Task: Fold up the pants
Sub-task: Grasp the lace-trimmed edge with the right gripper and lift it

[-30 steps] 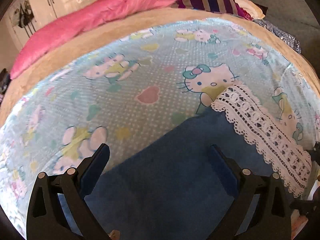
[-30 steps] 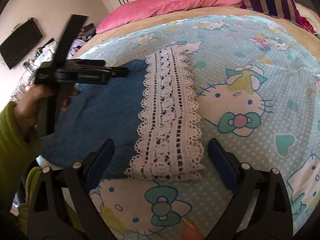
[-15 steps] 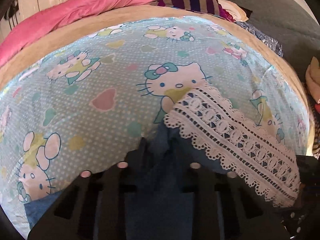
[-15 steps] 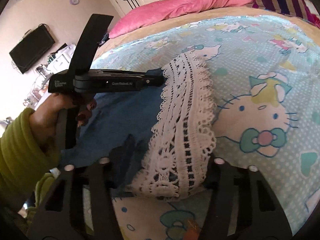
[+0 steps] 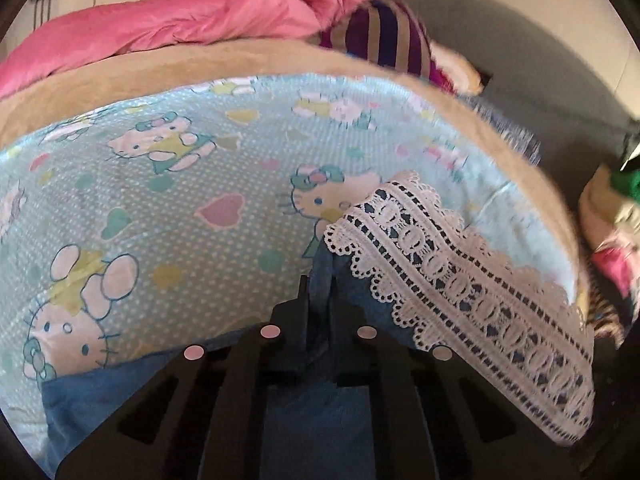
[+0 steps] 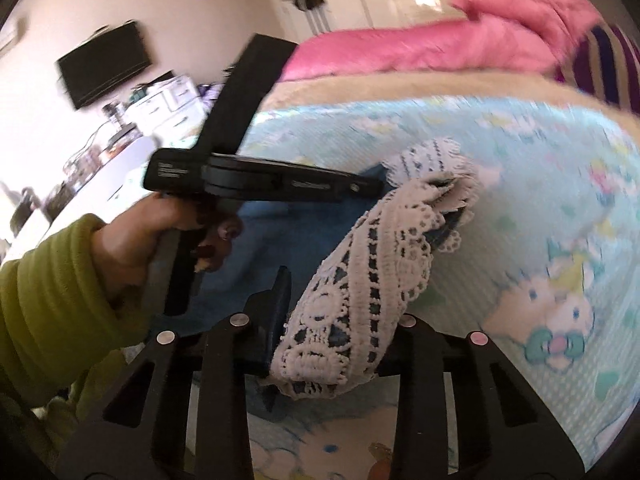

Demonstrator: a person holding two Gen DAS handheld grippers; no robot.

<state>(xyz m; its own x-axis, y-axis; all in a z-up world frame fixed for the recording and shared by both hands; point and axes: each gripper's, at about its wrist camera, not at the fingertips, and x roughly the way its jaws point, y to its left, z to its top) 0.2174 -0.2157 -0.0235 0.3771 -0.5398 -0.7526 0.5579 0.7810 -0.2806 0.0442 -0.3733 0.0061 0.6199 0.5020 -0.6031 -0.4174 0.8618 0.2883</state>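
Blue pants (image 5: 312, 420) with a wide white lace hem (image 5: 460, 280) lie on a cartoon-cat bed sheet (image 5: 160, 208). My left gripper (image 5: 318, 292) is shut on a pinched fold of the blue cloth just beside the lace. In the right wrist view, my right gripper (image 6: 340, 320) is closing, and the lace hem (image 6: 372, 264) is bunched and lifted between its fingers. The same view shows the left gripper (image 6: 376, 190) held by a hand (image 6: 160, 232) in a green sleeve, its tip at the far end of the lace.
A pink duvet (image 5: 180, 28) and a striped pillow (image 5: 384, 32) lie at the head of the bed. Loose clothes (image 5: 612, 216) are piled off the bed's right edge. A dark screen (image 6: 104, 64) hangs on the wall to the left.
Both grippers closed from wide open onto the pants, the left on blue cloth and the right on the lace. Both rose, lifting and bunching the hem off the sheet.
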